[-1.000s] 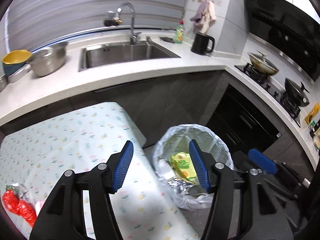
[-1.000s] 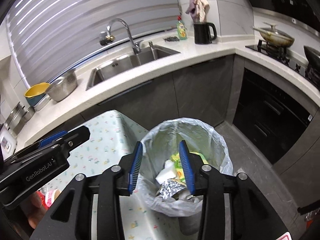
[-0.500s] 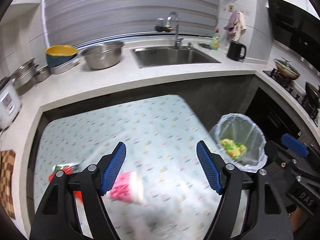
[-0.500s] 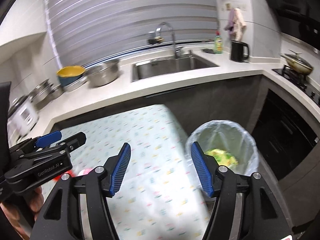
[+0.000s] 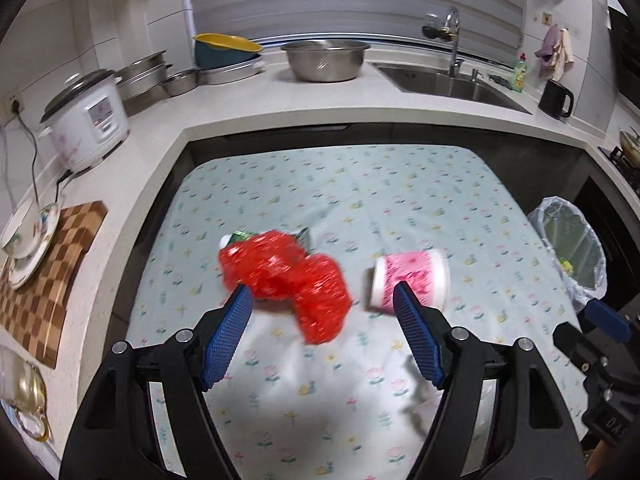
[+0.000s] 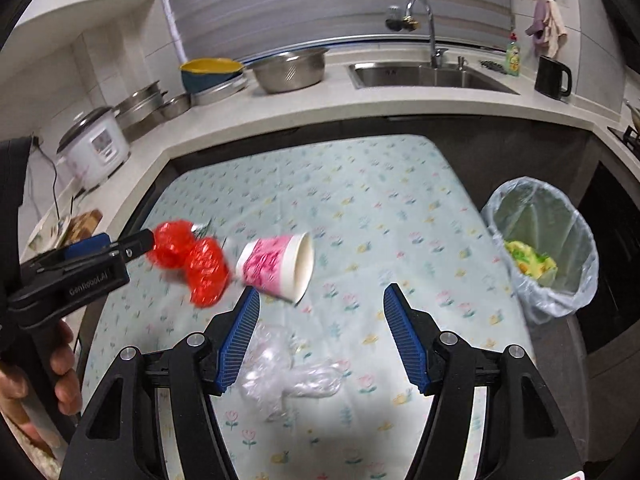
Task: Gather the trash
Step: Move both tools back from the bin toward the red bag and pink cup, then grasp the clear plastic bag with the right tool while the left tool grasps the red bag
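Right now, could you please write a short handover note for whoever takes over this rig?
Left gripper: open, empty, over the table, aimed at the red wrapper.
Right gripper: open, empty, near the pink cup and the clear plastic.
Wrapper, cup (on its side) and plastic all lie on the table. The lined bin stands off the table's right edge.
Done: some trash already in the bin.
Left: bin the wrapper, cup and plastic.
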A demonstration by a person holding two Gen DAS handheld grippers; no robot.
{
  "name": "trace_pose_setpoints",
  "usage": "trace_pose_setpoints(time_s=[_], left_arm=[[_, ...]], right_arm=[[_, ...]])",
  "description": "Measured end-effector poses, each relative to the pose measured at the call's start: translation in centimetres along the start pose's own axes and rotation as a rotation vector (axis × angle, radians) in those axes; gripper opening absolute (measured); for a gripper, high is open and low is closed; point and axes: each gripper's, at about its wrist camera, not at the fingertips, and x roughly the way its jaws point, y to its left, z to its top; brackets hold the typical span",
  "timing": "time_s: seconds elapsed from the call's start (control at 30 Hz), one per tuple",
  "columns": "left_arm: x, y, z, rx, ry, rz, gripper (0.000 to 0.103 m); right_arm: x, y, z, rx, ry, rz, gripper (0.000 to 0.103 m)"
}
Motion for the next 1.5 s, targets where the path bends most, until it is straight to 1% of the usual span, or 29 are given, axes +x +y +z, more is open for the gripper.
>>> trace_pose_setpoints(time_s=[0.23, 0.37, 0.6, 0.63, 0.7, 0.73, 0.77, 0.87, 1.03, 1.17, 1.23, 1.37, 1.47, 1.5], left_arm=[[-0.2, 2.9, -3.2, -0.043, 0.011, 0.025, 0.069], [0.2, 4.5, -4.9, -0.072, 0.039, 0.034, 0.069], [0.8, 6.3, -6.9, -0.102, 0.072, 0.034, 0.069], [0.9, 6.6, -7.1, -0.109, 0.078, 0.030, 0.070], [1.3, 7.1, -7.4, -0.130, 0.093, 0.020, 0.071], [1.4, 7.2, -7.5, -0.136, 0.096, 0.015, 0.071], [1.5, 7.4, -7.6, -0.145, 0.099, 0.010, 0.071], [2.0, 7.9, -7.8, -0.167, 0.114, 0.007, 0.071], [2.8, 7.8, -7.4, -0.176, 0.121, -0.006, 0.072], [3.4, 6.9, -6.7, -0.171, 0.118, -0.007, 0.079], [3.8, 6.3, -6.1, -0.168, 0.115, -0.013, 0.079], [5.4, 5.0, -4.8, -0.173, 0.121, -0.019, 0.079], [7.0, 4.3, -4.0, -0.192, 0.131, -0.022, 0.079], [7.6, 4.1, -3.7, -0.200, 0.136, -0.023, 0.081]], right_arm=[[3.7, 2.7, -4.2, -0.021, 0.084, 0.019, 0.062], [5.9, 4.0, -5.9, -0.032, 0.119, 0.012, 0.062], [8.8, 5.3, -7.1, -0.044, 0.162, -0.018, 0.062], [9.1, 5.4, -7.2, -0.048, 0.166, -0.028, 0.061], [9.7, 5.4, -7.3, -0.048, 0.179, -0.041, 0.052], [10.0, 5.3, -7.3, -0.046, 0.190, -0.043, 0.039], [10.1, 5.2, -7.3, -0.040, 0.195, -0.040, 0.033], [9.6, 4.8, -6.9, -0.027, 0.180, -0.035, 0.027], [7.1, 3.9, -4.5, 0.017, 0.101, -0.013, 0.027], [5.5, 3.7, -2.3, 0.024, 0.052, -0.009, 0.027], [5.0, 3.7, -1.4, 0.027, 0.031, 0.001, 0.027], [4.9, 3.6, 0.0, 0.042, 0.014, 0.022, 0.027], [5.3, 3.8, 0.7, 0.033, 0.005, 0.020, 0.027], [5.5, 3.8, 0.9, 0.032, 0.004, 0.019, 0.027]])
